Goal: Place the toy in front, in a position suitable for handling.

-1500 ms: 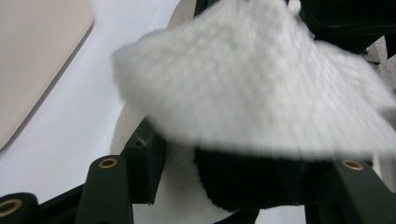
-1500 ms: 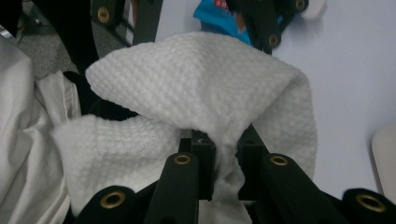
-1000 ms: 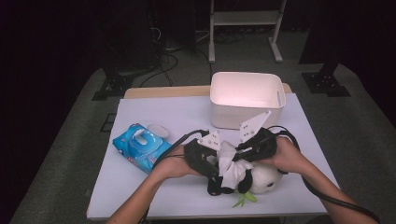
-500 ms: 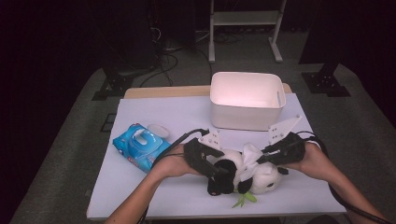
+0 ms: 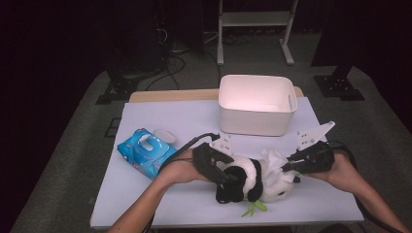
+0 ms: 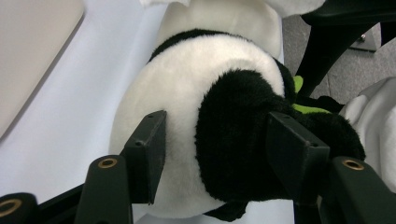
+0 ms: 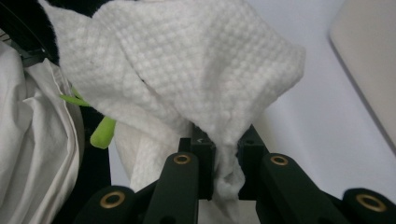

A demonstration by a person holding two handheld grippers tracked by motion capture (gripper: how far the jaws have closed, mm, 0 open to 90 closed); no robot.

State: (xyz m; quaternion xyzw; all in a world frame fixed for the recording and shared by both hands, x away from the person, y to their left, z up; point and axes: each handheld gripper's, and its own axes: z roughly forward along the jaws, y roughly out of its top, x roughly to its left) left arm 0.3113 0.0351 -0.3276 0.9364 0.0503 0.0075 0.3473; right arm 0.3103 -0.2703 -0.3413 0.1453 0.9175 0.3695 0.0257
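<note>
While your two forearms come in low from the near edge of the table (image 5: 160,121), angling inward toward each other, your hands meet over the panda plush (image 5: 245,178) lying on its side close to that front edge. Your left hand (image 5: 187,167) sits flat and level, knuckles up, pushing the left gripper (image 5: 224,175) in from the left side of the toy. Look along its jaws: they straddle the plush's round body, one pad on white fur, the other pressed into the black limb (image 6: 238,140), so you've got the panda clamped at a middling width, and those jaws have just eased a touch wider while keeping the toy between them. Your right hand (image 5: 340,167) comes in from the opposite side, wrist a little raised, with the right gripper (image 5: 287,167) pointing left toward the toy's white end. Its jaws are pinched nearly together on a bunched corner of a white textured wipe (image 7: 187,79), and the cloth fans out ahead of the pads, draped against the plush. A green leaf piece (image 5: 255,208) pokes out under the toy, toward you. Farther left, well apart from your hands, the blue wipes pack (image 5: 145,151) rests on the table. Beyond everything, toward the far edge, the white bin (image 5: 256,104) stands upright.
</note>
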